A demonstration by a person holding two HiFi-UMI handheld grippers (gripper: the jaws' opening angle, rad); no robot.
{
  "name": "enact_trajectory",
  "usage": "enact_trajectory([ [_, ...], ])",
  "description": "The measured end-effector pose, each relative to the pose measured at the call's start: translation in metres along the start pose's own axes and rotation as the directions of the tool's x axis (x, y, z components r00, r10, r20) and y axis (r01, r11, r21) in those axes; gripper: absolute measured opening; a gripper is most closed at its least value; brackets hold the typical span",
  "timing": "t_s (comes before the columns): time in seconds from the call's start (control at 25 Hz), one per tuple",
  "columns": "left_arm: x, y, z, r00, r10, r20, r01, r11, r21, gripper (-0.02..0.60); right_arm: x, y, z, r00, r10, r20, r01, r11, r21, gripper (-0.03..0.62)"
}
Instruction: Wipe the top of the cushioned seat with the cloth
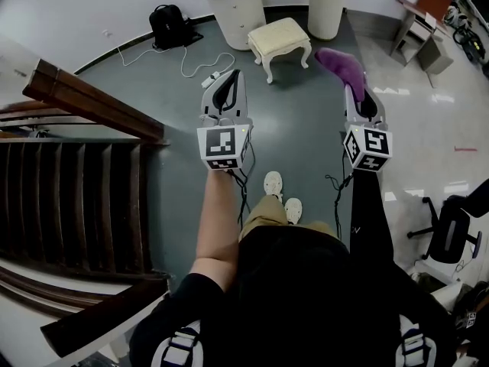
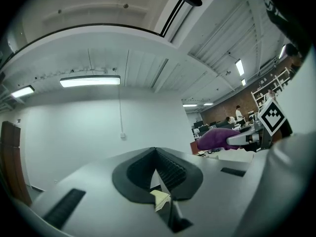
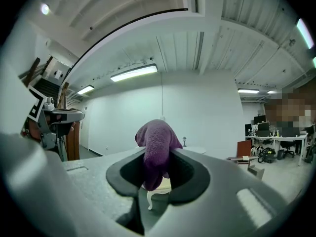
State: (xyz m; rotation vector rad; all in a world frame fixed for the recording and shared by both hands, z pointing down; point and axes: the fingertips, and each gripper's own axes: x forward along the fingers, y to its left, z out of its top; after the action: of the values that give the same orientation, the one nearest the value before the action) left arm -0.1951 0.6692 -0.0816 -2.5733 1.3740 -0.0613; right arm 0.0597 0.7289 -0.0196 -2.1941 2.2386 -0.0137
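floor [image 1: 306,140]: grey-green, glossy
far edge: white desk [image 1: 238,10], black backpack [image 1: 169,24], white cable [image 1: 186,66]
before desk: cushioned seat [image 1: 280,40], upright
middle: person's shoes [image 1: 273,183]

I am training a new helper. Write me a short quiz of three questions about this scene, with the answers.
1. Multiple choice: what do the right tongs hold? A) a sponge B) a purple cloth C) nothing
2. True or false: the purple cloth touches the cushioned seat.
3. Fill in: the left tongs are shut and ____.

Key: 1 B; 2 false, they are apart; 3 empty.
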Motion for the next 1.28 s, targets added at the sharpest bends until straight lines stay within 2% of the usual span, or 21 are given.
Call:
enact_trajectory([
  [0.28, 0.021, 0.016, -0.003, 0.999, 0.031, 0.015, -0.031, 0.999, 0.006, 0.008, 0.027, -0.002, -0.004, 1.000, 0.011, -0.011, -0.011, 1.000, -0.005, 0.086],
  [0.56, 0.065, 0.050, -0.014, 0.998, 0.057, 0.030, -0.057, 0.998, 0.015, 0.008, 0.084, -0.001, -0.004, 1.000, 0.021, -0.010, -0.022, 1.000, -0.006, 0.086],
  [1.28, 0.235, 0.126, -0.042, 0.998, -0.040, 0.038, 0.040, 0.999, -0.005, 0.008, 0.259, -0.022, 0.003, 0.999, -0.049, -0.017, 0.049, 0.999, -0.007, 0.084],
])
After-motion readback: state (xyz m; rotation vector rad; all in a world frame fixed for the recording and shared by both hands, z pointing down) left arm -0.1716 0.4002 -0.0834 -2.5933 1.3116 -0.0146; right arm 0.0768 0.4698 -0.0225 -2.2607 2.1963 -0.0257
